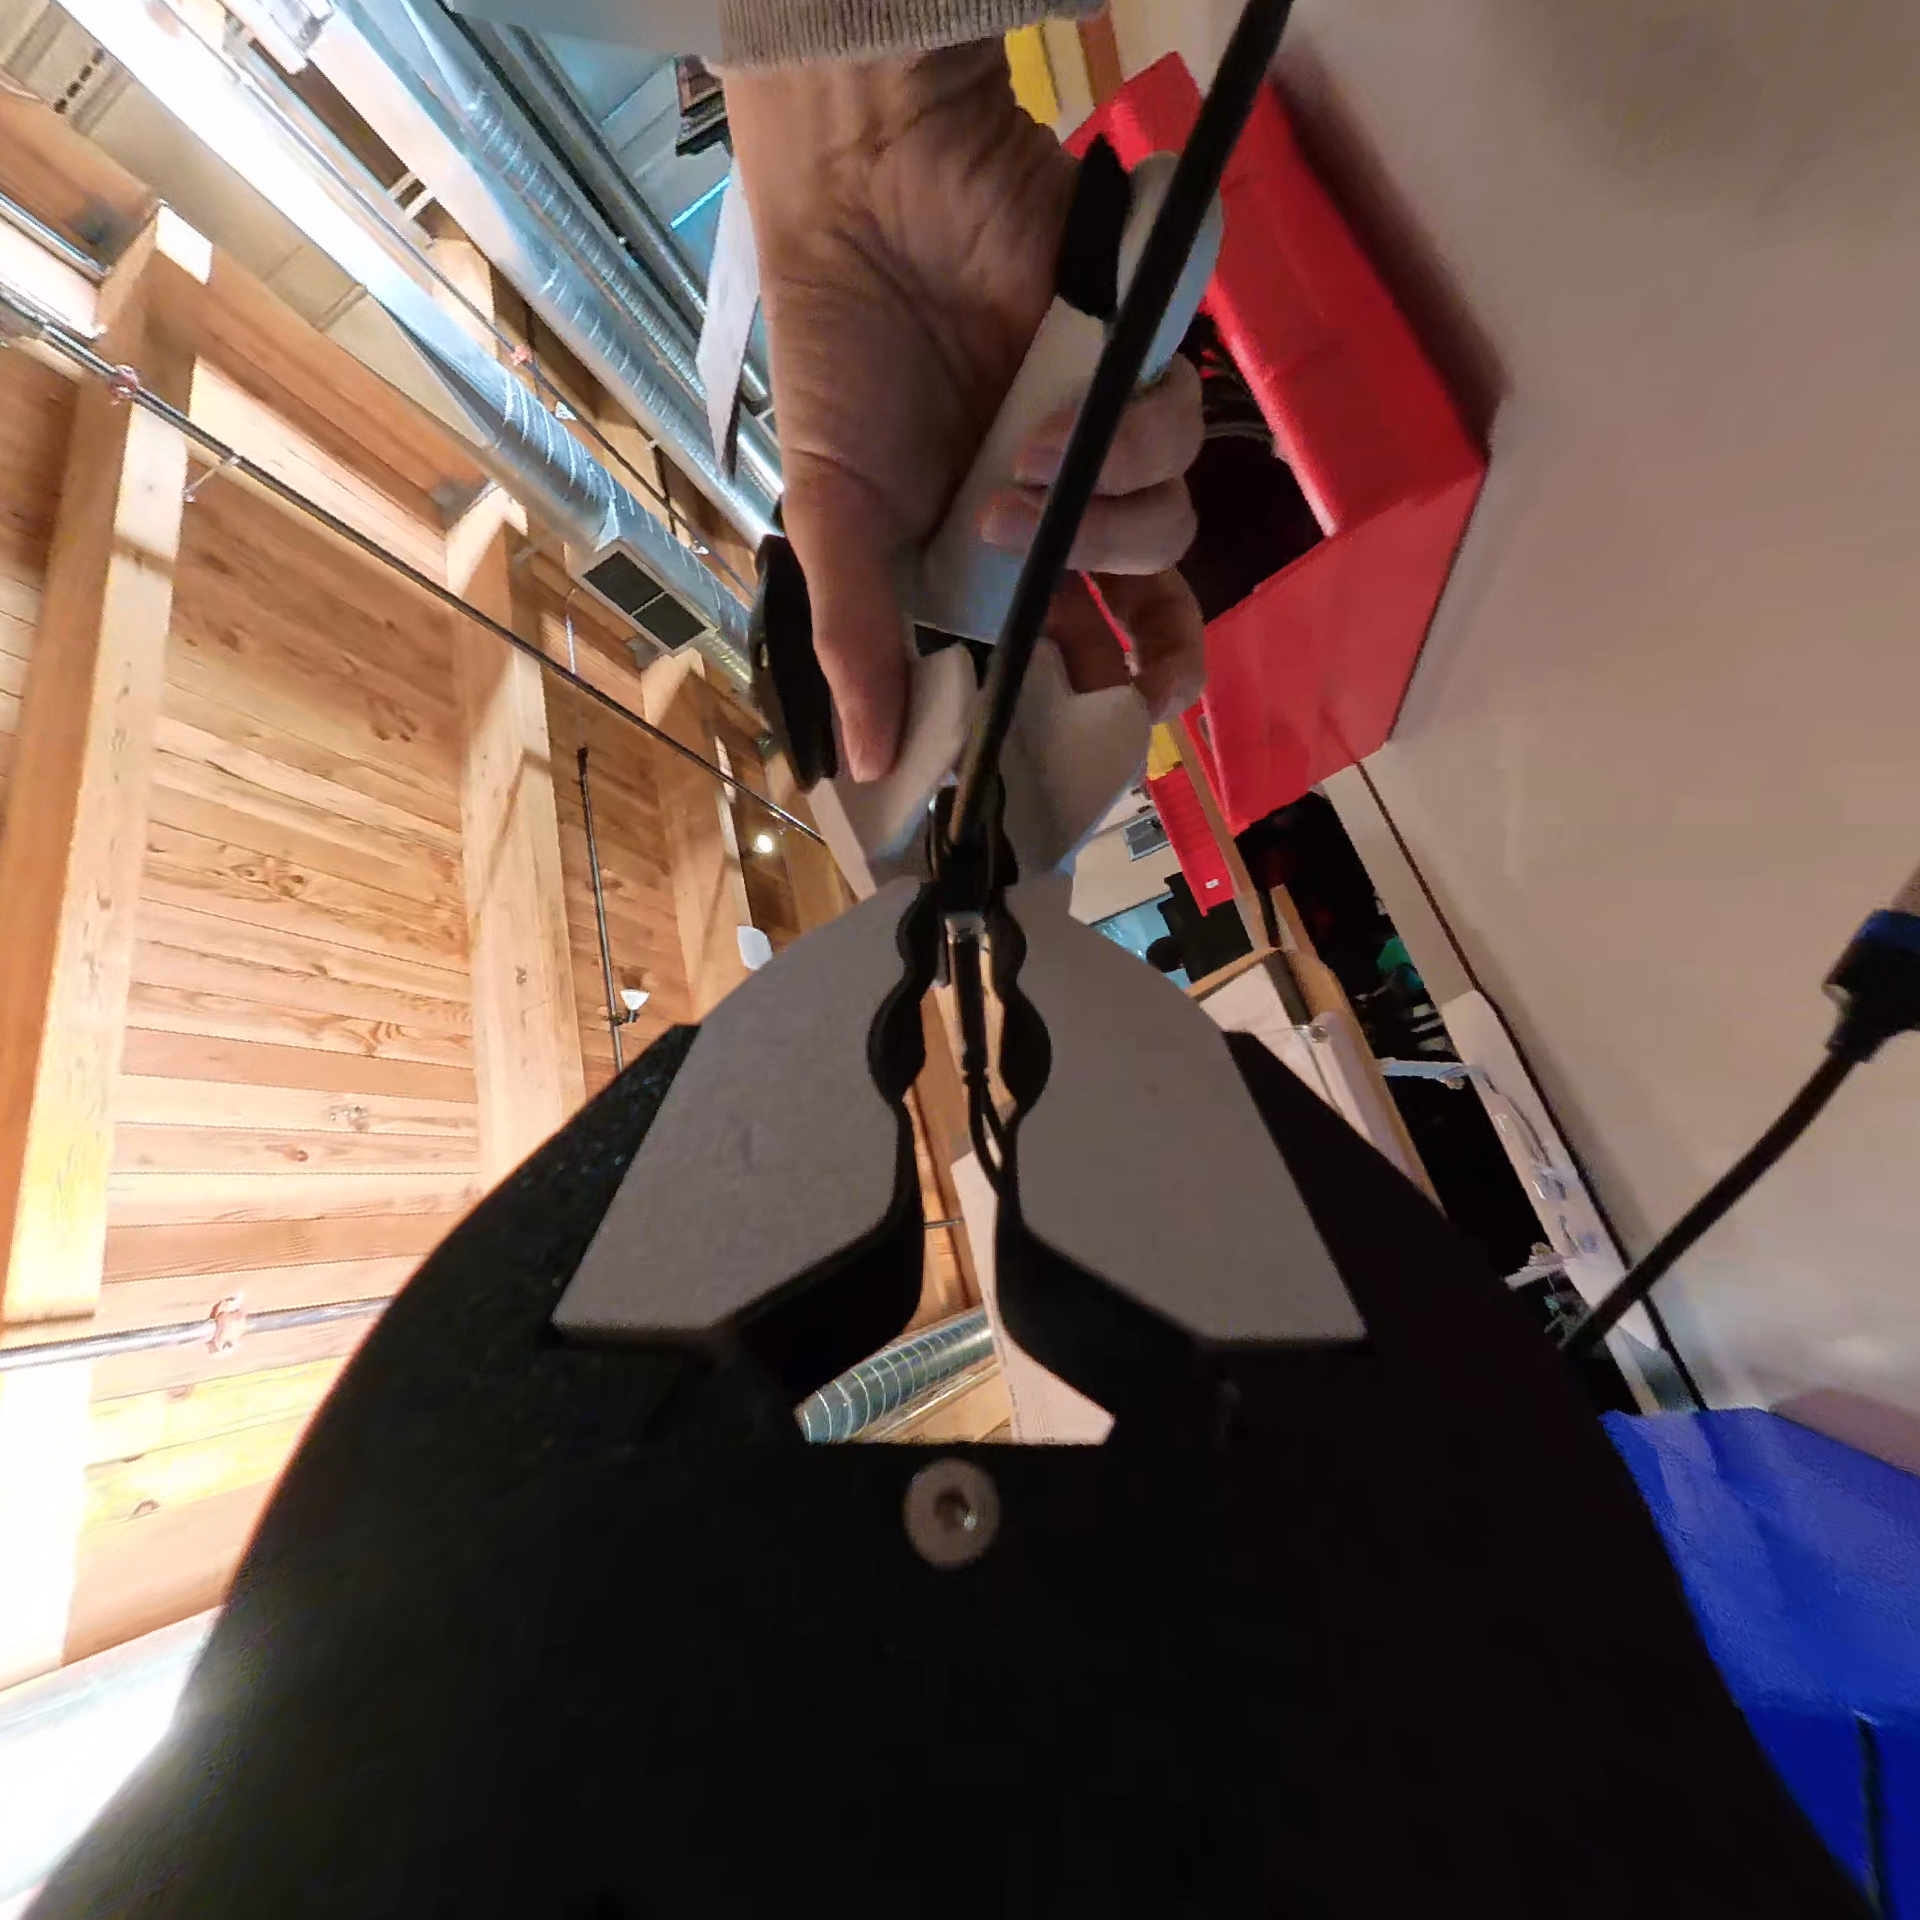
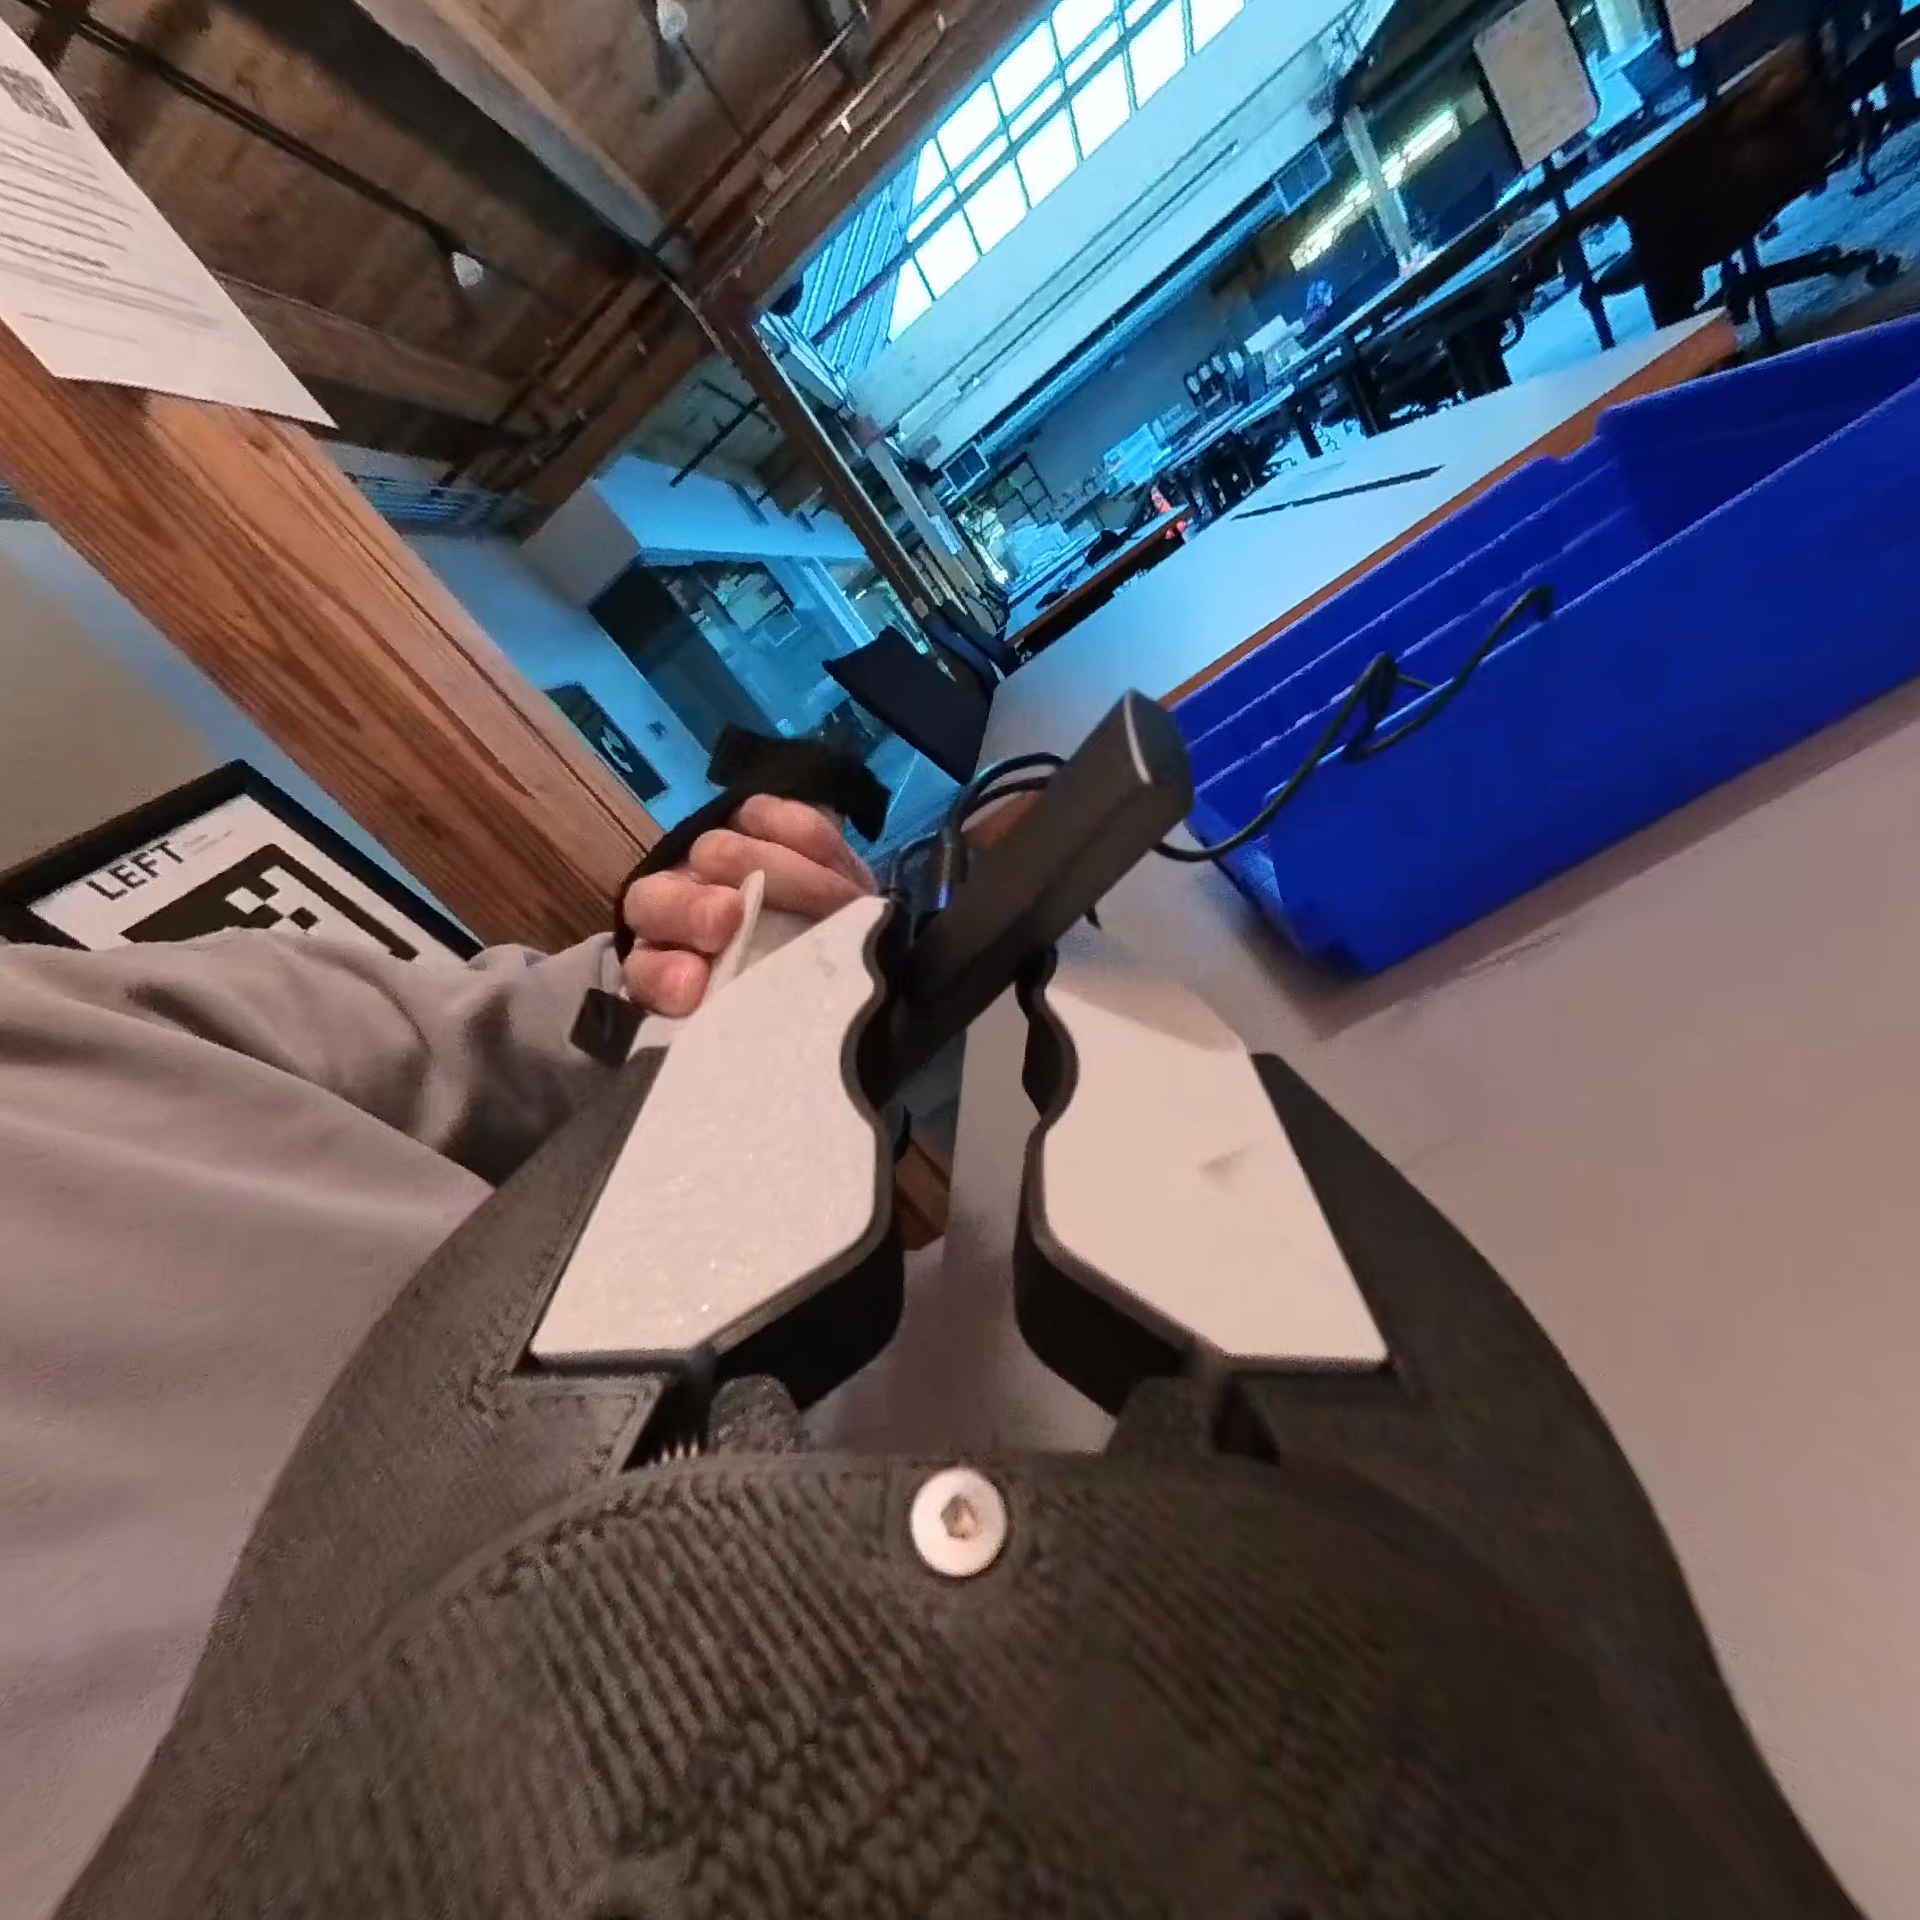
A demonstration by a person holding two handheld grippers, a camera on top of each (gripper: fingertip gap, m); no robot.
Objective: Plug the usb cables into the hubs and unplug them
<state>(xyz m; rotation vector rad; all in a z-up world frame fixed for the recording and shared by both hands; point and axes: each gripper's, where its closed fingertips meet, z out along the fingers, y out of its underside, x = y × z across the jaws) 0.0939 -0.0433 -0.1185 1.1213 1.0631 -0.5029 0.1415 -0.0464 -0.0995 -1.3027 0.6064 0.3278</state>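
Black cable plug (image 1: 961, 925) sits pinched in my left gripper (image 1: 961, 935), lifted beside the dark hub (image 2: 1039, 862) clamped in my right gripper (image 2: 961, 987) above the table (image 2: 1558, 1195). I judge insertion or withdrawal in hand, needing straight alignment. The port itself is hidden, so I cannot tell whether they are mated.

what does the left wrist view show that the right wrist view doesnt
Only the left wrist view shows the red bin on the white table, the left gripper shut on a black usb cable, and the wooden ceiling with metal ducts. Only the right wrist view shows the right gripper clamping the dark usb hub, a wooden post and a printed sheet. Both show a blue bin and the hand holding the other gripper.
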